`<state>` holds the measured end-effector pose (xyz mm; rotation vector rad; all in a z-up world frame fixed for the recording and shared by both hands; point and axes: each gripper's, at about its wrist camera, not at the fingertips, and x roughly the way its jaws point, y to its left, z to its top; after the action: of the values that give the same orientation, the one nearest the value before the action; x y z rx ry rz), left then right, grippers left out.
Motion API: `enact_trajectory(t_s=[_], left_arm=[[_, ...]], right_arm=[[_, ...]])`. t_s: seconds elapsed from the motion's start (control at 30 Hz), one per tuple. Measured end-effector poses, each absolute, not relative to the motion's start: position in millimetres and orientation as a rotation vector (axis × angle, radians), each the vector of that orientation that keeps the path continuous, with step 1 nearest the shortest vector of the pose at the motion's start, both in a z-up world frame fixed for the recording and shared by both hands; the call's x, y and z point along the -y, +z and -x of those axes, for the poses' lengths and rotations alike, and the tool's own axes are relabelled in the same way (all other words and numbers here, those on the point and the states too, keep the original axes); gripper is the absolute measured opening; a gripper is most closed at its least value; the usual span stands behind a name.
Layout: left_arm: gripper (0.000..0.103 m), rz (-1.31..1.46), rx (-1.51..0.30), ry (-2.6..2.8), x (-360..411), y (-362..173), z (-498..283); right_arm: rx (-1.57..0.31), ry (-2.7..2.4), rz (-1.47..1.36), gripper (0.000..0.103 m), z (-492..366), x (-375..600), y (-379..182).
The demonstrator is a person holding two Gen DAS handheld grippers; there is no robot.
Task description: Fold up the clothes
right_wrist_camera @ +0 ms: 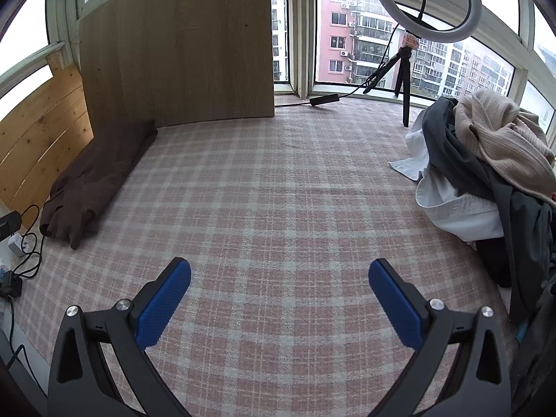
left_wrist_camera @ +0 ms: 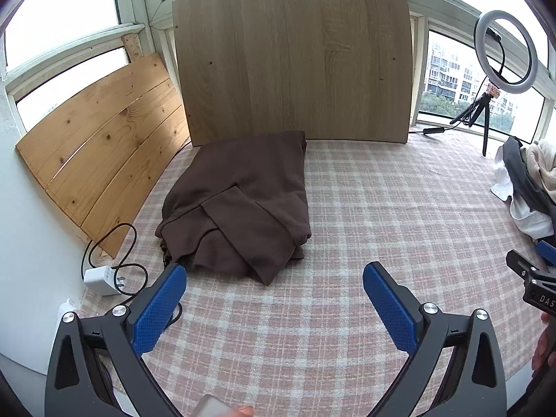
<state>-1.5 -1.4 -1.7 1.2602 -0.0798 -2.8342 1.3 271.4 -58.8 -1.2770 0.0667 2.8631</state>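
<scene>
While both grippers hang empty over the checked pink bedsheet (right_wrist_camera: 278, 191), one brown garment (left_wrist_camera: 239, 205) lies folded at the far left, against the upright wooden board (left_wrist_camera: 295, 62). Left gripper (left_wrist_camera: 274, 278): jaws wide apart, holding nothing, just short of the brown bundle. Right gripper (right_wrist_camera: 279, 272): jaws wide apart, nothing between them. Unfolded pile of clothes (right_wrist_camera: 486, 166) (beige knit, dark grey, white) sits heaped at the right edge. Judgement: one item done, several left; the pile is next.
</scene>
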Motion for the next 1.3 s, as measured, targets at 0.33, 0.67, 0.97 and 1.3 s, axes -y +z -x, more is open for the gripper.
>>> enact_trajectory(t_s=[0.33,0.67,0.97,1.3], left_arm=[[0.102,-1.308,0.018,-2.827,14,-5,-11],[0.102,-1.390,-0.004,-2.832,16,-12,-5],[0.101,-1.391,0.090,-2.916,-15,-4,1],[0.091,-1.422,0.092,-3.011,-51,4,3]], right_arm=[[-0.104,2.900,1.175,0.103,-21,-276,-33],[-0.137,2.906,1.077,0.103,-41,-275,-10],[-0.117,2.837,1.034,0.103,-56,-293,-1],[-0.128,2.748,1.000,0.103,-82,-324,3]])
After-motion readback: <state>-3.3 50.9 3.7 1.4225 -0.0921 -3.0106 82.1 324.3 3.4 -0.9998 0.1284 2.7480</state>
